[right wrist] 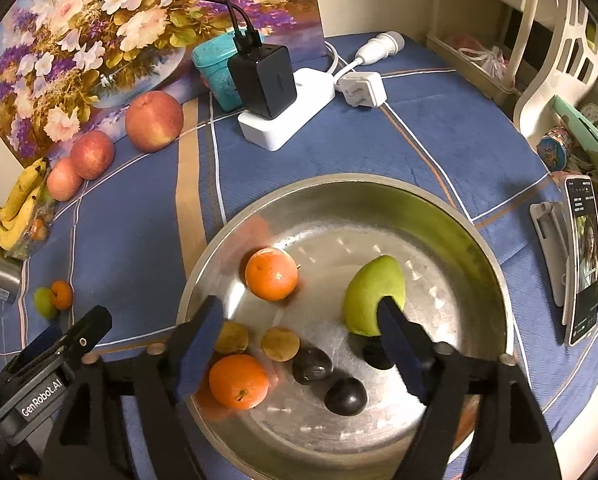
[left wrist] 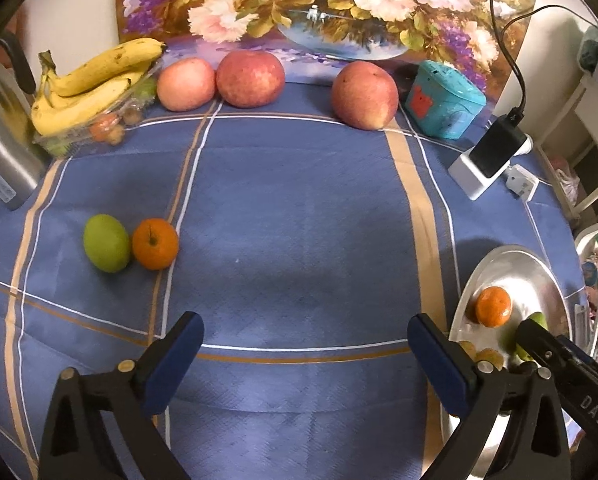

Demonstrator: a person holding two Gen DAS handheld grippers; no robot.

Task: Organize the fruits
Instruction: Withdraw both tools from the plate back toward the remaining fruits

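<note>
1. My left gripper (left wrist: 305, 354) hangs over bare blue tablecloth (left wrist: 299, 208), its jaws spread wide with only cloth between them.
2. My right gripper (right wrist: 299, 344) is over the steel bowl (right wrist: 495, 276), jaws apart. The right blue pad (right wrist: 399, 344) sits against or just in front of the green mango (right wrist: 369, 292); I cannot tell if it touches, and the left pad is clear of it.
3. Inside the bowl the green mango leans on the right half, an orange (right wrist: 271, 274) sits left of it, a second orange (right wrist: 239, 380) rests by the near-left wall, two small tan fruits (right wrist: 279, 344) lie between the oranges, and dark plums (right wrist: 345, 396) lie near the bowl's front.
4. Well left of the bowl, on the cloth, a small green fruit (left wrist: 106, 243) and a small orange (left wrist: 155, 243) lie touching each other.
5. Beyond the bowl, along the flower painting (left wrist: 323, 4), stand three red apples (left wrist: 365, 95); the bananas (left wrist: 95, 84) sit farthest left on a clear tray.
6. A teal box (left wrist: 443, 100) and a white power strip (right wrist: 287, 116) with a black charger lie behind the bowl; a phone (right wrist: 583, 256) on a stand is to its right.
</note>
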